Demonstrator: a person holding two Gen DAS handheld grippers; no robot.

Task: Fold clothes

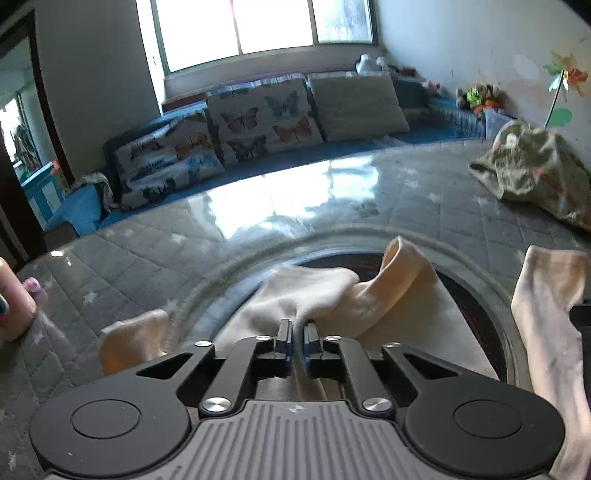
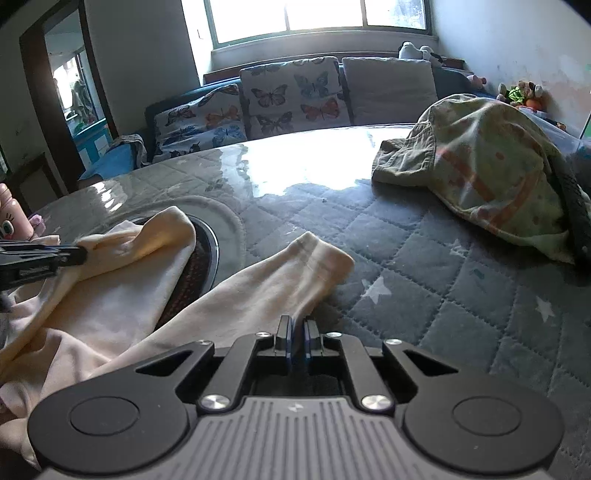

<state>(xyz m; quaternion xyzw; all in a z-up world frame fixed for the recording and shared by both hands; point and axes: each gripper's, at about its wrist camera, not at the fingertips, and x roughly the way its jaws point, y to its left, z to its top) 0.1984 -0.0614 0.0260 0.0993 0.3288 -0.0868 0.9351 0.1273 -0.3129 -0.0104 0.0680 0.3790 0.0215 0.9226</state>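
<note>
Beyond garment (image 2: 258,291), crumpled camouflage cloth (image 2: 476,166).

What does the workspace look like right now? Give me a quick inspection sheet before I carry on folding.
Surface: grey quilted table cover with star prints under a glossy sheet; a round dark inset sits in the middle.
Job's things: cream garment spread partly over the inset, unfolded, one sleeve reaching onto the quilted part.
Clutter: crumpled green patterned garment at far right; pink bottle at left edge.
Grippers: left hand-held gripper shut on the cream garment; right hand-held gripper shut on the sleeve.
Cables: nothing seen.
Surroundings: blue sofa with butterfly cushions, window behind, soft toys by the right wall.
</note>
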